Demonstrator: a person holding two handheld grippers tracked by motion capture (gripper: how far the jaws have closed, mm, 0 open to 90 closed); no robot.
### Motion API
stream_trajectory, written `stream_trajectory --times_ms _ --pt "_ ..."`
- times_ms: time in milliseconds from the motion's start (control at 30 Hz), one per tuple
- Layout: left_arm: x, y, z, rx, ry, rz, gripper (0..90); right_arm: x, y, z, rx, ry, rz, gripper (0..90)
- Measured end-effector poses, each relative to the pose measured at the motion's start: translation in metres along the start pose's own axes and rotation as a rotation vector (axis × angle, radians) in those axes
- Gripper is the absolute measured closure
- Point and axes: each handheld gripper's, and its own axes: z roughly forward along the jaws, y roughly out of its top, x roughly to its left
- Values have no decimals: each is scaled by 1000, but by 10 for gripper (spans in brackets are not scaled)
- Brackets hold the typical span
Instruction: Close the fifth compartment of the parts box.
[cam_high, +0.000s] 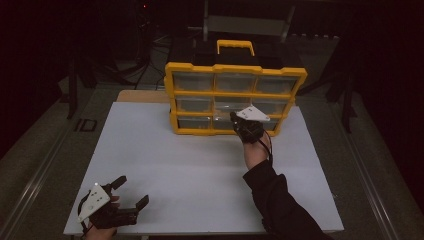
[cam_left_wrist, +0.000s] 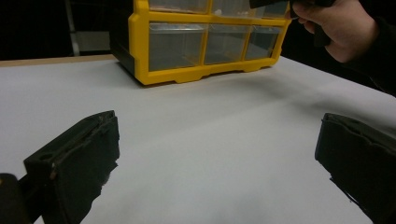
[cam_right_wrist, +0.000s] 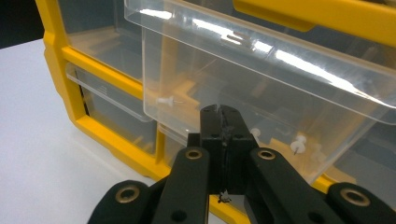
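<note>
High view lays out the white desk (cam_high: 200, 165) with a yellow organizer (cam_high: 235, 97) standing upright at its far edge, three rows of clear drawers facing the person and a handle on top. The right claw (cam_high: 239, 121) is at the organizer's lower middle drawers, hand and dark sleeve reaching in from the near right. The left claw (cam_high: 131, 192) rests by the near left corner, its jaws spread wide and holding nothing.

Right gripper view adds what the high view cannot: one clear drawer (cam_right_wrist: 261, 93) is pulled partway out of the frame, overhanging the drawers below, and small white push pins (cam_right_wrist: 297, 143) lie inside it. The right claw's (cam_right_wrist: 223, 122) jaws are pressed together with their tips against the drawer's front; whether they pinch its edge I cannot tell.

Left gripper view looks across bare desk between its own spread jaws to the organizer's bottom row (cam_left_wrist: 210, 44), with the person's right hand (cam_left_wrist: 343, 28) at the upper right.
</note>
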Motion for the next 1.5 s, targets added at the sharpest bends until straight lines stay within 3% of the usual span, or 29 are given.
stream_trajectory --times_ms 867,1500 --pt "-1 0 0 4 0 8 0 -12 0 17 10 -20 46 893" --pt "0 0 0 1 -2 10 0 -16 2 25 25 -29 40 893"
